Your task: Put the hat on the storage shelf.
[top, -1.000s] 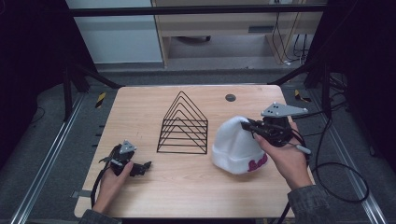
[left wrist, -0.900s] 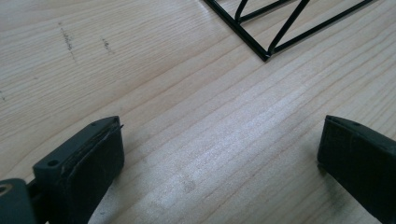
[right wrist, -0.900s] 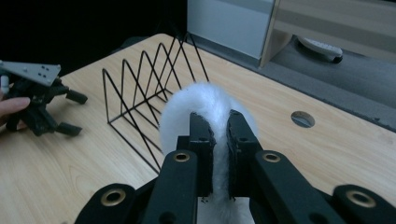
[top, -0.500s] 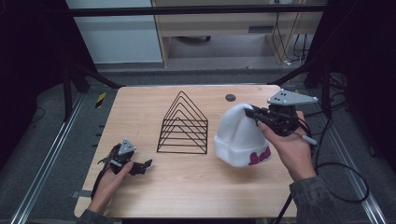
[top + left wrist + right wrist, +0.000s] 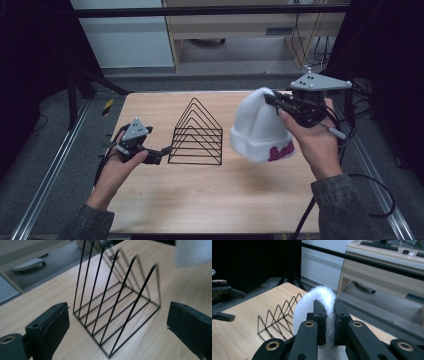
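My right gripper (image 5: 276,102) pinches the white beanie (image 5: 259,127) above the table (image 5: 200,200). My left gripper (image 5: 162,152) gapes empty beside the wire rack (image 5: 197,132).

Both forearms wear grey mottled sleeves (image 5: 340,205). Each black gripper, the left gripper (image 5: 159,154) and the right gripper (image 5: 274,100), carries a grey three-cornered plate, brass-ringed pivots and a trailing black cable.
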